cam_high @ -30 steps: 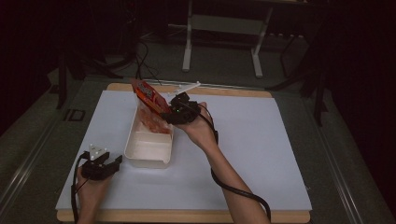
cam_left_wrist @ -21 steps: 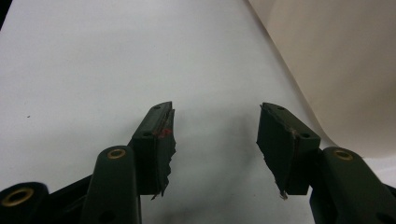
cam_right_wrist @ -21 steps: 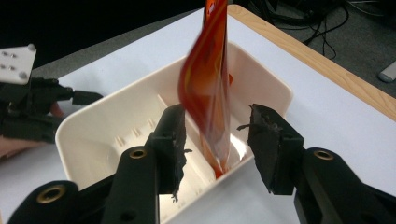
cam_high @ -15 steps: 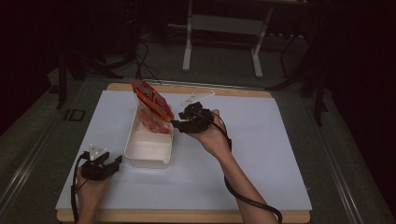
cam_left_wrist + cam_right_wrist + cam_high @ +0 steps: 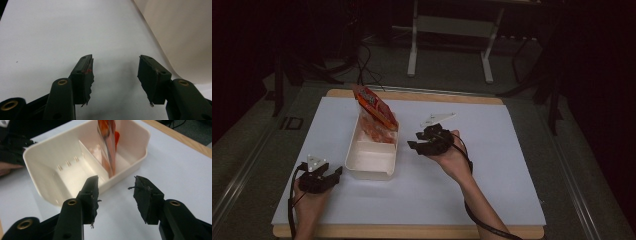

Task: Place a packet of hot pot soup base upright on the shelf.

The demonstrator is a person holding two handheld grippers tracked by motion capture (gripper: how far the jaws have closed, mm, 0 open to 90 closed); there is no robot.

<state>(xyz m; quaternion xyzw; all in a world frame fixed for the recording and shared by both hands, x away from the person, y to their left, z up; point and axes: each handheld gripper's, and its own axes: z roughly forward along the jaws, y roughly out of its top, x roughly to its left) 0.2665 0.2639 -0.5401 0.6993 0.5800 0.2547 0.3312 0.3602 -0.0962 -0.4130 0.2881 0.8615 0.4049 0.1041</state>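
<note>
Now, going from near to far:

Left gripper (image 5: pixel 323 176): it is sitting low at the near left of the table, just beside the near end of the box. Its jaws are standing apart with nothing between them. In the left gripper view the jaws are pointing along the bare white mat (image 5: pixel 50 37), and the box wall (image 5: pixel 180 37) is showing at the right. I think it is just waiting there, out of the way.

Right gripper (image 5: pixel 424 142): it is hanging just right of the box, jaws wide apart and holding nothing. In the right gripper view the jaws are pointing at the box side. It is near the bag but not touching it, so it looks done with it, or about to reach again.

Box (image 5: pixel 371 165): this cream tub is sitting on the mat, and a wall is splitting it in two. The near half is looking empty.

Bag (image 5: pixel 376 106): this red snack bag is standing in the far half, leaning on the far rim. The rim is holding it up, so no gripper is needed.

Mat (image 5: pixel 492 150): it is covering the table so things are sliding less, I think.
</note>
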